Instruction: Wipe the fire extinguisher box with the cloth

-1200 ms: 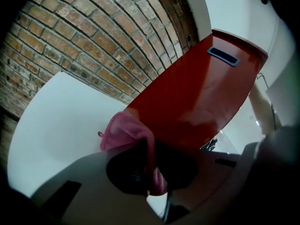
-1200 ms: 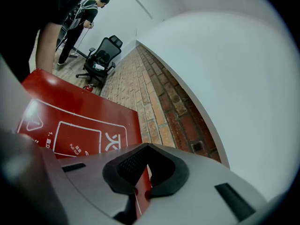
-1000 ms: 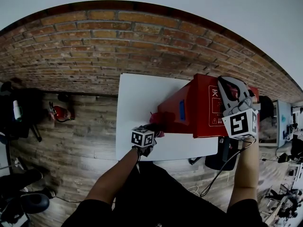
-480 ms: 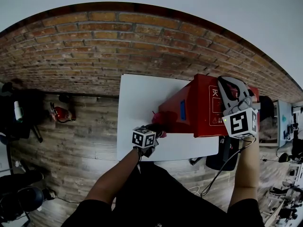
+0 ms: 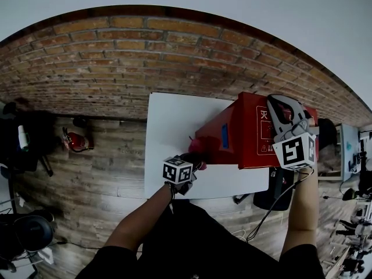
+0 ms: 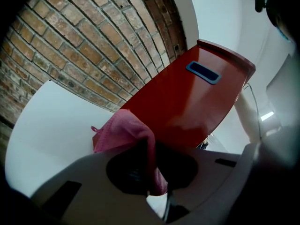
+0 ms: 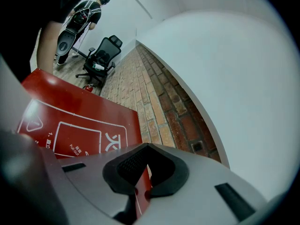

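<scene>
A white table (image 5: 168, 121) stands on a wooden floor (image 5: 99, 173) against a brick wall (image 5: 116, 57), and the red fire extinguisher box (image 5: 247, 133) sits at the table's right end. The box's broad face carries white outlined panels, a large white Chinese character and a numbered line of small print that seems to read "PULL OUT"; its side face has a small blue recess (image 6: 202, 72).

Nearest the person, the left gripper (image 5: 193, 157) is clenched on a pink cloth (image 5: 195, 146). The left gripper view shows the cloth (image 6: 126, 130) bunched between the jaws, draped over them, and lying against the lower edge of the box's side face (image 6: 187, 102).

Farther over, the right gripper (image 5: 278, 104) reaches onto the box's printed face. In the right gripper view its dark pads (image 7: 123, 167) are pinched nearly together on a thin red edge of the box (image 7: 75, 125), beside the big character.

Beyond, that view takes in a black office chair (image 7: 101, 55) and a person (image 7: 86, 13) standing by the wall
</scene>
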Available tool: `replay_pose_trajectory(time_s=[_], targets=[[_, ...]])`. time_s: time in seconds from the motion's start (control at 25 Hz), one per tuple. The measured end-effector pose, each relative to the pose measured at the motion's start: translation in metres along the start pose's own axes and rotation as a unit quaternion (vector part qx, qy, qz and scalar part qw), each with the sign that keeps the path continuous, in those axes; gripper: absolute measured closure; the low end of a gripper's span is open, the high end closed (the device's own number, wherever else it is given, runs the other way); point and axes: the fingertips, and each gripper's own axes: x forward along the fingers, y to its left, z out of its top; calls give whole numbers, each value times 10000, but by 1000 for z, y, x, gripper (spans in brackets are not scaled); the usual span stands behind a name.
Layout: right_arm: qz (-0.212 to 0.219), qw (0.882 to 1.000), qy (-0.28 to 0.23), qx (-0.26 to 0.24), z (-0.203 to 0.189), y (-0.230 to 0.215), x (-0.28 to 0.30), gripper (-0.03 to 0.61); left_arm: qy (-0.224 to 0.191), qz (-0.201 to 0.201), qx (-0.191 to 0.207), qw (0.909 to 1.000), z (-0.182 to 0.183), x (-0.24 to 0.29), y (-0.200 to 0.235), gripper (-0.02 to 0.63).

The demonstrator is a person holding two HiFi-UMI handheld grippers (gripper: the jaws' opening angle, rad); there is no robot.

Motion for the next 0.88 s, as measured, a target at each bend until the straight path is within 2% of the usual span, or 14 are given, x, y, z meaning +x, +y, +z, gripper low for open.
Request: replay_pose_trajectory(time_s=[0.88], targets=[[-13, 10000, -33, 1, 0, -1, 0, 558, -338, -286, 57, 9990, 34, -15, -47, 545]])
